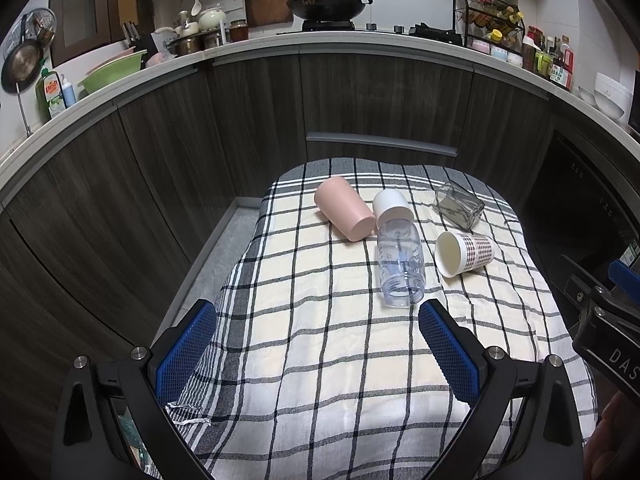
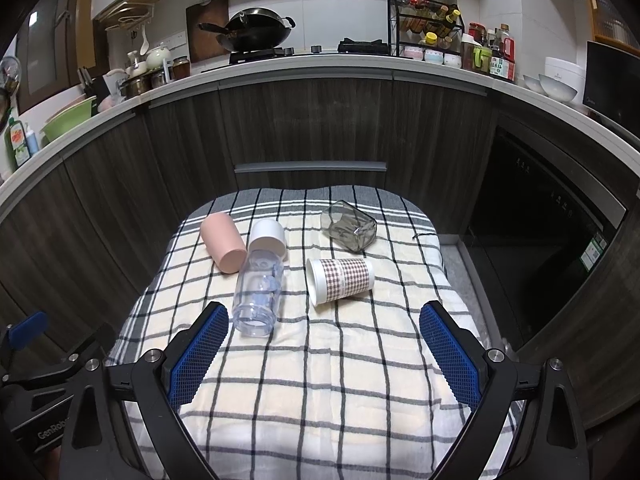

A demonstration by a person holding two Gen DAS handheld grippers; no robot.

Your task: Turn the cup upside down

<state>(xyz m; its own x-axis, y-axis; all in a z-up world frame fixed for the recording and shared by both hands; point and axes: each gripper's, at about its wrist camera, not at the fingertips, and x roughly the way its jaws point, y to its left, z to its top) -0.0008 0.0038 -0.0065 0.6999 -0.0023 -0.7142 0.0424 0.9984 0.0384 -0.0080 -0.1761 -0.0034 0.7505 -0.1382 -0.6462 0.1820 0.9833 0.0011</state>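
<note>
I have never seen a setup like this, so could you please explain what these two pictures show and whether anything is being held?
There is no robot: a person holds a two-finger gripper in each hand, each with a fisheye camera looking along its blue-padded fingers. One picture is from the left gripper, the other from the right gripper. Both are open and hold nothing.

On the black-and-white checked cloth lie five cups, all on their sides: a pink plastic cup, a white cup, a clear plastic cup with blue print, a checked paper cup and a smoky square glass. Behind is a kitchen counter with a black wok.
</note>
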